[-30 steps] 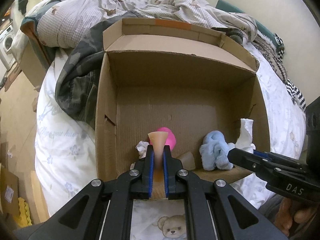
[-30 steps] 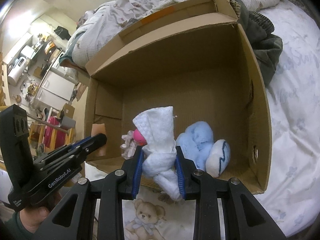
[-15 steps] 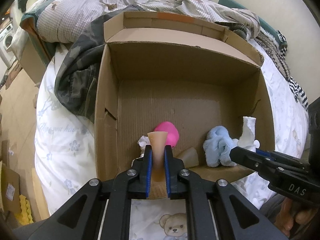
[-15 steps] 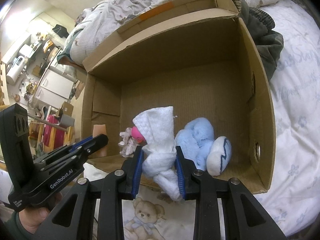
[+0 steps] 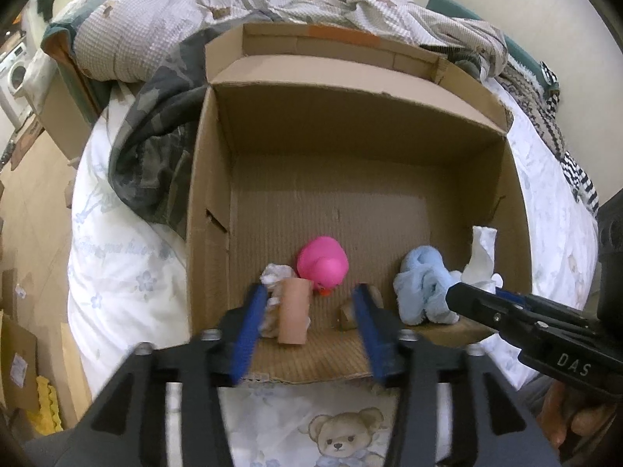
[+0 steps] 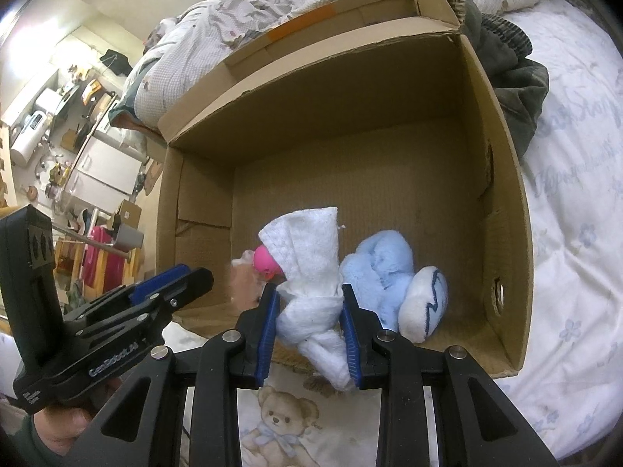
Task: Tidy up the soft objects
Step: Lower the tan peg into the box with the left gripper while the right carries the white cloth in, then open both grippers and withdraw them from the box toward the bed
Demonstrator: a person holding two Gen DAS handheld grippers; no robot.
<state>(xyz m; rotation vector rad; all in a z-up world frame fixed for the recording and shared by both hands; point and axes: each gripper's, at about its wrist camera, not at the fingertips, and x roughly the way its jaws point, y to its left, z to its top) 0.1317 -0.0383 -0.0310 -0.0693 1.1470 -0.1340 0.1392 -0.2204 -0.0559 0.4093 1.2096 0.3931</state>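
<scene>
Left tongs [image 5: 309, 325] now spread wide over the near edge of the cardboard box [image 5: 210, 179] on the bed [image 5: 113, 268]. A second ago, and half a second ago, they were pressed on the tan sponge [image 5: 294, 311]; it has been let go and stands inside the box, near the front wall, between the blue pads but touching neither as far as can be told. It sits just beside a white crumpled cloth [image 5: 274, 274] and in front of the pink toy [image 5: 322, 262]. Judgement: that item is delivered, and the left tongs are free to back out.

Right tongs [image 6: 309, 313] pinch a white rolled towel [image 6: 307, 268], unchanged across all three moments. The towel hangs over the box's front rim, not yet released, next to the light blue plush [image 6: 375, 264]; a white slipper-like piece [image 6: 422, 307] lies against the plush.

Box view also sits slightly lower and closer than before. Likely next: the towel goes in.
</scene>
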